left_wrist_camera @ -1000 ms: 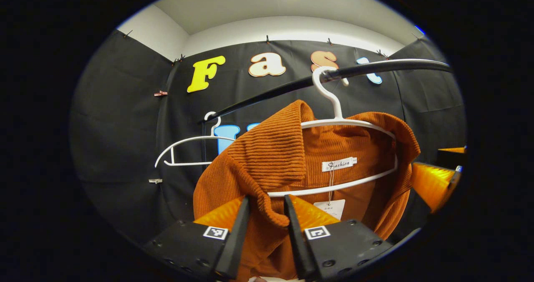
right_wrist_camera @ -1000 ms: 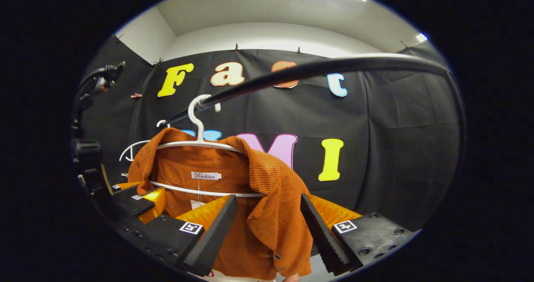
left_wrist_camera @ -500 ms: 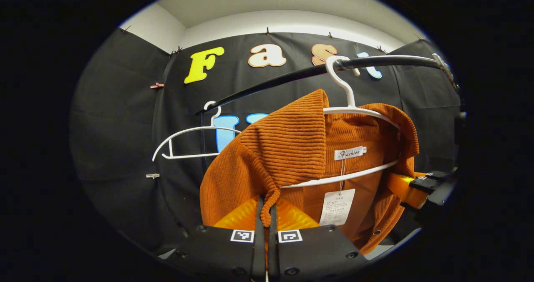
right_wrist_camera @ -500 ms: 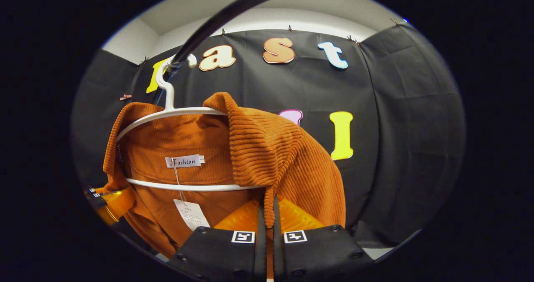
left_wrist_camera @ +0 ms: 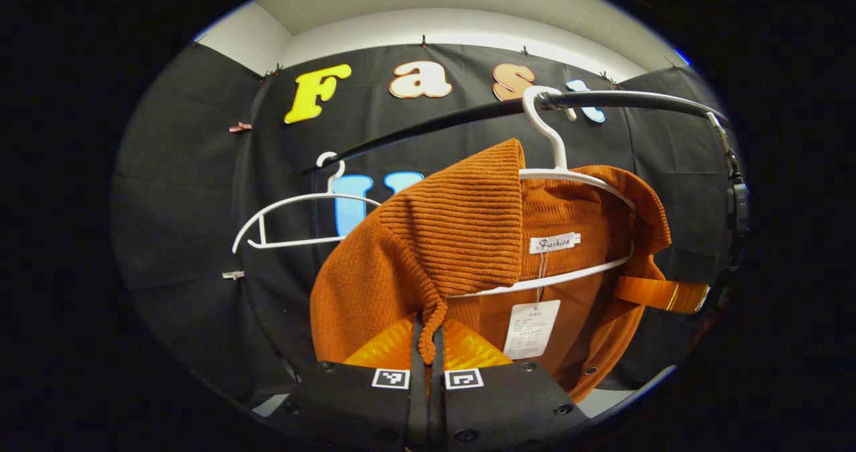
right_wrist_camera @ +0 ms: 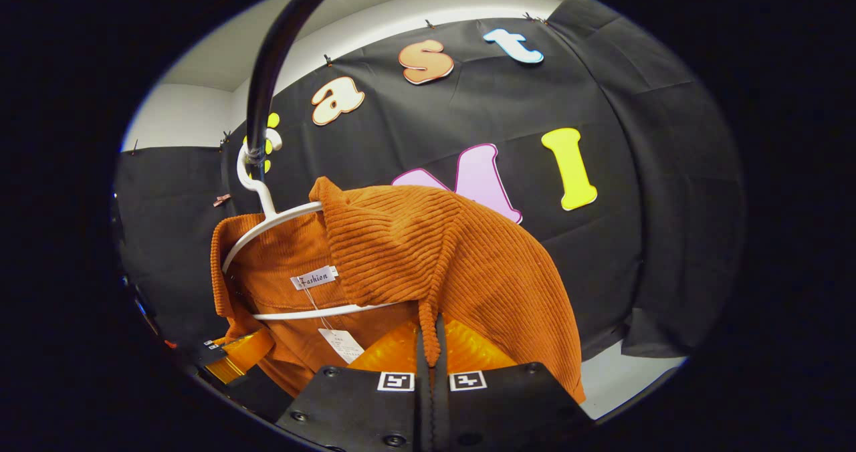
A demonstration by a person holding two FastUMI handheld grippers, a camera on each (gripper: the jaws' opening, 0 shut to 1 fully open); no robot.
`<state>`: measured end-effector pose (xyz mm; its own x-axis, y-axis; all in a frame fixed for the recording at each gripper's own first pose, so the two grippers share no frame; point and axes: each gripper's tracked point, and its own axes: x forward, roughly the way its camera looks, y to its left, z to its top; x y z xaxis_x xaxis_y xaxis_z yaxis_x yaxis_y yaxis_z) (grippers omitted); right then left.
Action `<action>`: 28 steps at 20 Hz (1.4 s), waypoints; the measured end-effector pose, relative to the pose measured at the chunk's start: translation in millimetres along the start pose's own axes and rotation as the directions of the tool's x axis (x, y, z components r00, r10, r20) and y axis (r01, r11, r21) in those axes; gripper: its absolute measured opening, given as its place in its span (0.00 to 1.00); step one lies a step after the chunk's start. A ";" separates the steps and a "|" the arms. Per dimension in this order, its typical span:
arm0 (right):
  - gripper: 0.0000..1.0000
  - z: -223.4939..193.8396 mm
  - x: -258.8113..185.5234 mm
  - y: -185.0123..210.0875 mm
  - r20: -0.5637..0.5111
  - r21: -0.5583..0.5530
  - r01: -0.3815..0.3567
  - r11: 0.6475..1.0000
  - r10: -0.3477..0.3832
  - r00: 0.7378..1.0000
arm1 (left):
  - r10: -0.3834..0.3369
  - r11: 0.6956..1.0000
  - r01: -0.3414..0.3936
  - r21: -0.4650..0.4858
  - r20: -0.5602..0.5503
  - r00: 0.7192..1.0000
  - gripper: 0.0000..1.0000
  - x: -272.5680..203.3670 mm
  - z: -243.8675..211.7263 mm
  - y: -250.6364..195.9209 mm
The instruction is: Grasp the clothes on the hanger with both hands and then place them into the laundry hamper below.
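Lifting both collar points clear of the white hanger (left_wrist_camera: 575, 178) seemed required, since left gripper (left_wrist_camera: 428, 345) and right gripper (right_wrist_camera: 431, 345) fingers pinched the orange jacket (left_wrist_camera: 455, 238).

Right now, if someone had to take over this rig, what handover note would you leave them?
Left gripper: shut on the orange corduroy shirt, pinching one collar edge.
Right gripper: shut on the shirt's other collar edge.
The shirt hangs on the white hanger, hooked over the black rail. An empty white hanger hangs farther along the rail.
Done: both grasps made.
Left: draw the shirt off the hanger and lower it into the hamper.
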<state>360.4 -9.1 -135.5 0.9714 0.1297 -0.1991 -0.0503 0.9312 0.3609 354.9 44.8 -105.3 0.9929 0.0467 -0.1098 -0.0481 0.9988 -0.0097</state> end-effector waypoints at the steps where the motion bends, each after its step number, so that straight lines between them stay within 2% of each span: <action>1: 0.05 -2.9 -2.4 1.5 -0.030 -0.021 -0.013 1.000 0.012 0.999 | -0.009 1.000 0.009 0.001 -0.003 1.000 0.05 -2.5 1.9 1.3; 5: 0.05 -13.7 -0.1 -6.5 -0.095 -0.061 -0.033 0.998 0.028 0.995 | -0.017 1.000 0.017 -0.026 -0.018 1.000 0.05 -7.1 10.8 7.5; 12: 0.05 13.9 14.6 -31.8 -0.131 -0.035 -0.008 0.999 0.003 0.991 | -0.040 0.999 0.039 -0.017 -0.053 0.998 0.05 -7.0 22.4 10.2; 16: 0.05 63.5 8.3 -51.5 -0.022 0.042 0.014 0.999 -0.013 1.000 | -0.070 0.998 0.069 -0.016 -0.066 0.995 0.05 -12.8 34.9 13.0; 18: 0.04 88.0 4.0 -52.5 0.050 0.056 0.008 0.998 -0.010 0.999 | -0.054 0.999 0.053 -0.005 -0.054 0.997 0.05 -12.6 45.8 22.2; 20: 0.09 107.7 3.0 -64.2 0.109 0.063 0.032 0.997 -0.038 0.993 | -0.034 0.999 0.034 -0.007 -0.041 0.999 0.05 -13.4 54.4 32.7; 21: 0.04 115.6 3.2 -70.3 0.134 0.055 0.049 0.997 -0.056 0.989 | -0.027 1.000 0.027 -0.010 -0.044 0.999 0.05 -11.8 56.8 38.0; 22: 0.04 120.2 7.2 -79.1 0.145 0.039 0.079 0.996 -0.084 0.986 | -0.029 1.000 0.029 -0.013 -0.050 0.998 0.05 -9.8 58.6 41.0; 25: 0.04 111.7 18.1 -106.0 0.125 0.038 0.167 0.985 -0.170 0.977 | -0.036 0.999 0.036 -0.001 -0.074 0.997 0.05 -8.9 53.6 46.9; 28: 0.04 83.3 21.0 -122.8 0.067 0.049 0.198 0.979 -0.201 0.977 | -0.045 0.999 0.047 0.014 -0.100 0.994 0.06 -8.7 46.1 49.7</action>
<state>406.3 -149.1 -108.1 0.9750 -0.0836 -0.2059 0.1546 0.9206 0.3587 348.9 94.7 -59.0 0.9782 -0.0001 -0.2078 -0.0002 1.0000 -0.0014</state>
